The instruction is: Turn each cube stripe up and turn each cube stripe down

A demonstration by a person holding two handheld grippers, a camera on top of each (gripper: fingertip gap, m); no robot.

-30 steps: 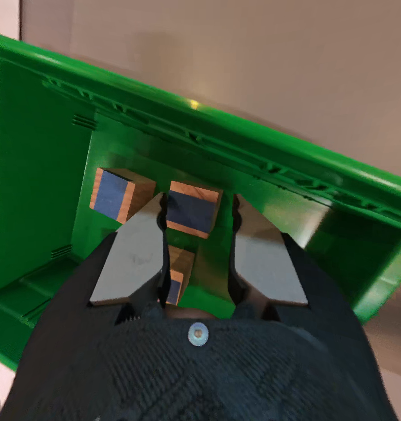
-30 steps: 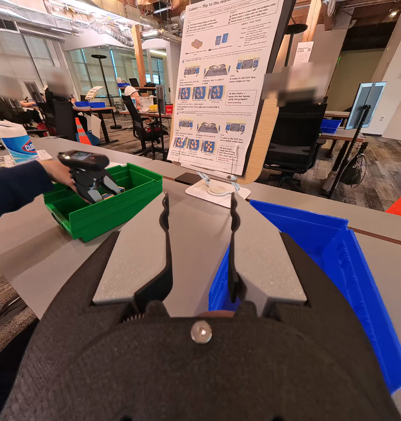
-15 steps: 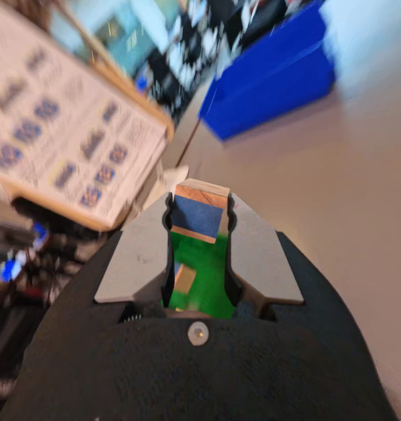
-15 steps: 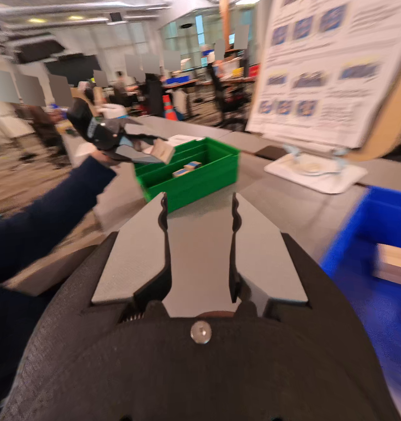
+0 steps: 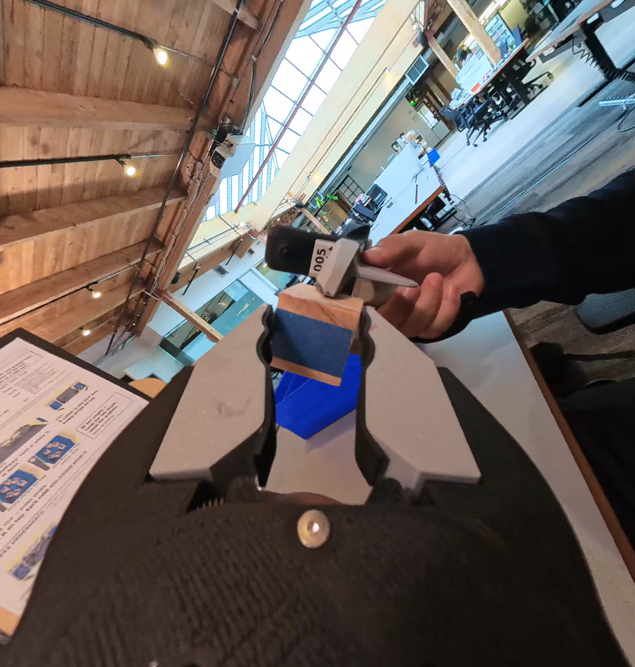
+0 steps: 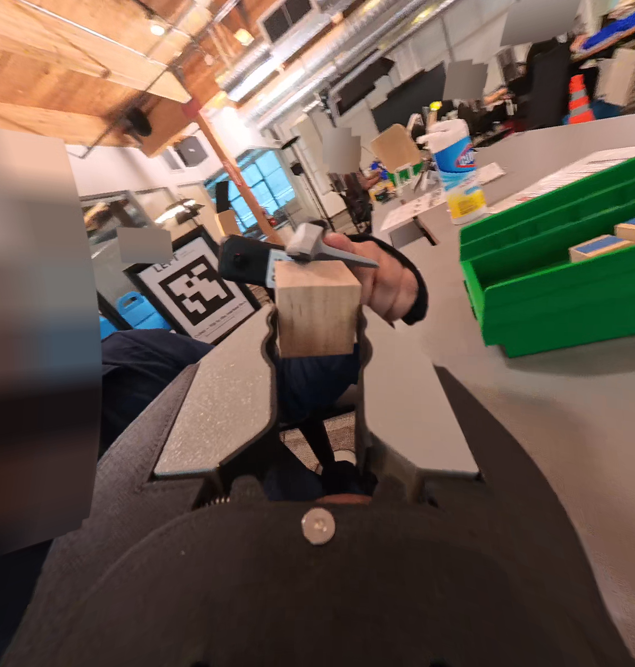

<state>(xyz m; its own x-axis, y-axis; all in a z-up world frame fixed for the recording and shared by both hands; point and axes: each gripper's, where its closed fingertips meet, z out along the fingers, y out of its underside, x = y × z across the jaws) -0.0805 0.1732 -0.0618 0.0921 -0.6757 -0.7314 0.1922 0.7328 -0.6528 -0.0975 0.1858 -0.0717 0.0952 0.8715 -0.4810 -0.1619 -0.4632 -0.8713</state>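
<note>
A wooden cube with a blue stripe is held in the air between both grippers. In the left wrist view my left gripper is shut on the cube, with the blue stripe facing the camera. My right gripper reaches in from the far side, one finger lying on the cube's top. In the right wrist view my right gripper clamps the same cube, which shows a plain wood face. The left gripper is behind the cube, held by a hand.
A green bin on the grey table at the right holds two more cubes, stripe up. A blue bin sits on the table below the held cube. An instruction board stands at left. A wipes canister stands behind the green bin.
My left gripper closed on the cube in the green bin, lifted it out and swung it toward the right gripper. My right gripper turned left, met it and closed on the cube.
</note>
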